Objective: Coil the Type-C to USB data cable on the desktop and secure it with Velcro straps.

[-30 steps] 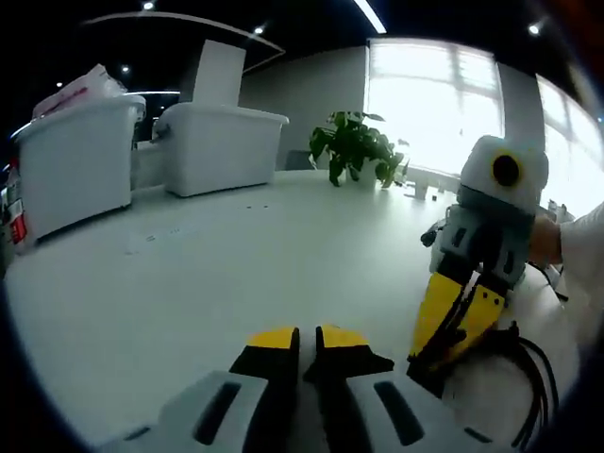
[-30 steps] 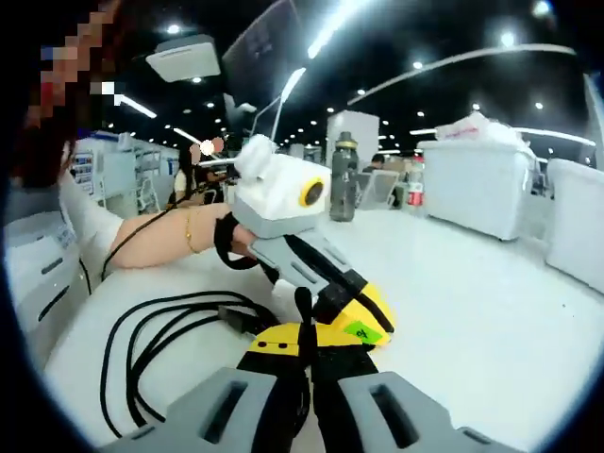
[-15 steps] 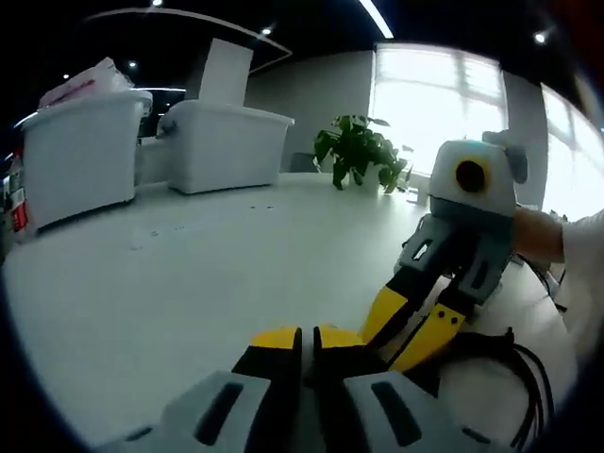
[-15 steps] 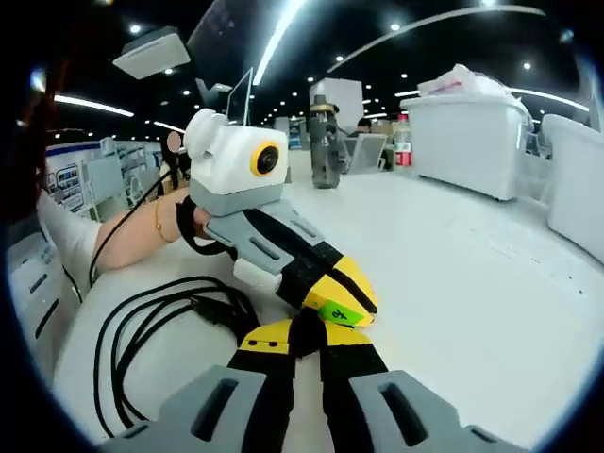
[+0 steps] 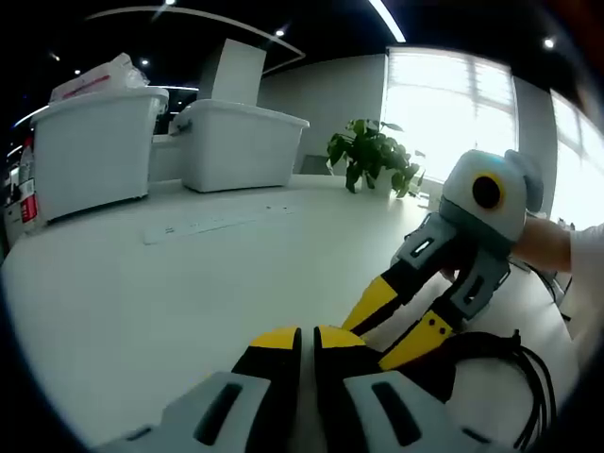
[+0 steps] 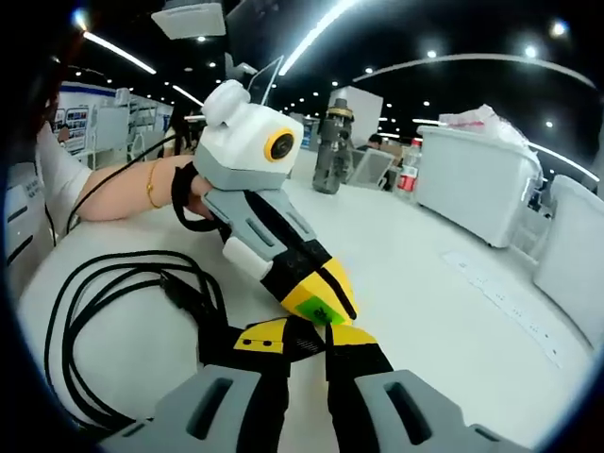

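The cable (image 6: pixel 113 321) lies in loose black loops on the white surface (image 6: pixel 444 330), near the edge closest to the person, with one stiffer stretch — probably a plug end — running in toward the tips of the right tongs (image 6: pixel 305 337). In the left gripper view the same loops (image 5: pixel 524 377) sit just behind the right tongs (image 5: pixel 401 316). No strap can be made out; a small dark band seems pinched where the two sets of tips meet, but it is too small to say what it is.

The right tongs are drawn nearly together, with something dark between the tips — cable or strap, I cannot tell which. The left tongs (image 5: pixel 304 337) are pressed together, and whether they hold anything is hidden. The two tools meet tip to tip, the left tongs (image 6: pixel 321 293) coming down onto the right ones from above in the right gripper view.

The step in hand looks like gathering the loops and passing the bundle between the tools. To do it well, keep one grip fixed on the crossing point of the loops while the other feeds slack, so the coil does not spring open. Draw the loops to an even size before binding, and keep the plug end tucked along the coil, not sticking out.

Further out stand two white bins (image 5: pixel 94 146) at the far edge, a plant (image 5: pixel 373 160), and a bottle (image 6: pixel 335 146).
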`<action>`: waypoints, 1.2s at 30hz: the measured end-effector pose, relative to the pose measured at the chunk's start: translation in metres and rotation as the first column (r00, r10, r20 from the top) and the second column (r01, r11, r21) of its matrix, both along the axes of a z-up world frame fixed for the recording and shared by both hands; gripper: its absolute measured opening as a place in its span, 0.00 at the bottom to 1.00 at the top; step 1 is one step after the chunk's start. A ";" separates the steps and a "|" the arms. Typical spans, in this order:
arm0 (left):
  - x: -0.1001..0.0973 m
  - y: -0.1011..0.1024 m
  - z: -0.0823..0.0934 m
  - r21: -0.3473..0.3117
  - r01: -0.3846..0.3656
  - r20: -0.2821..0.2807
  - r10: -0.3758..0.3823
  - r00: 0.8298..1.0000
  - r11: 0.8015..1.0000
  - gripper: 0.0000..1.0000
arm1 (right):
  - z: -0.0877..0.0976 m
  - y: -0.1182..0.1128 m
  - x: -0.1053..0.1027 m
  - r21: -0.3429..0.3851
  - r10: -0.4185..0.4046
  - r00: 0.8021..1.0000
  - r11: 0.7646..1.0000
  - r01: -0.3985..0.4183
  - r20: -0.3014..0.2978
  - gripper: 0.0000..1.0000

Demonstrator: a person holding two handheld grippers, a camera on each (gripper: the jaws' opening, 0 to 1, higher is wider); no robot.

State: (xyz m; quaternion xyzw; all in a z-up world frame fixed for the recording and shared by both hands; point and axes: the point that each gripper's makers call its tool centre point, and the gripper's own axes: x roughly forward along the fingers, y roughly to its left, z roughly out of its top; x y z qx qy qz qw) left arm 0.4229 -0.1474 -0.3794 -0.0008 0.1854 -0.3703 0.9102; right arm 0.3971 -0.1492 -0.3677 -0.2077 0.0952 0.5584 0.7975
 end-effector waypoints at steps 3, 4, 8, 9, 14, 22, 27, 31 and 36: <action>0.000 0.001 0.000 -0.005 -0.002 -0.001 0.002 1.000 1.000 0.08 | -0.002 0.000 0.000 0.003 -0.003 1.000 1.000 0.003 0.004 0.14; 0.000 0.002 0.000 -0.008 -0.002 -0.002 0.002 1.000 1.000 0.08 | 0.000 -0.001 0.001 -0.009 0.011 0.998 1.000 -0.010 0.054 0.14; 0.002 0.009 0.000 -0.011 -0.009 -0.006 0.009 1.000 1.000 0.08 | 0.005 -0.012 -0.005 0.017 -0.020 0.998 1.000 0.021 -0.054 0.14; 0.002 0.010 0.000 -0.018 -0.013 -0.008 0.012 1.000 1.000 0.08 | 0.005 -0.014 -0.004 0.015 -0.040 0.996 0.999 0.041 -0.076 0.14; 0.002 0.008 0.000 -0.030 -0.008 -0.012 0.008 1.000 1.000 0.08 | -0.004 -0.025 -0.009 -0.009 -0.026 0.992 1.000 0.025 -0.122 0.21; 0.000 0.007 0.000 -0.035 0.002 -0.013 -0.002 1.000 0.999 0.08 | 0.001 -0.033 -0.043 0.067 0.004 0.944 0.998 0.019 -0.329 0.22; 0.000 0.005 0.001 -0.028 0.005 -0.008 -0.005 1.000 1.000 0.08 | -0.013 -0.030 -0.059 -0.045 0.029 0.975 0.998 -0.040 -0.220 0.29; -0.001 0.005 0.001 -0.028 0.005 -0.008 -0.006 1.000 1.000 0.08 | -0.012 -0.021 -0.060 -0.049 0.028 0.981 0.998 -0.038 -0.192 0.15; -0.004 0.004 0.001 -0.014 0.017 -0.008 -0.017 1.000 1.000 0.09 | -0.010 -0.018 -0.057 -0.078 0.002 0.988 0.997 -0.014 -0.156 0.05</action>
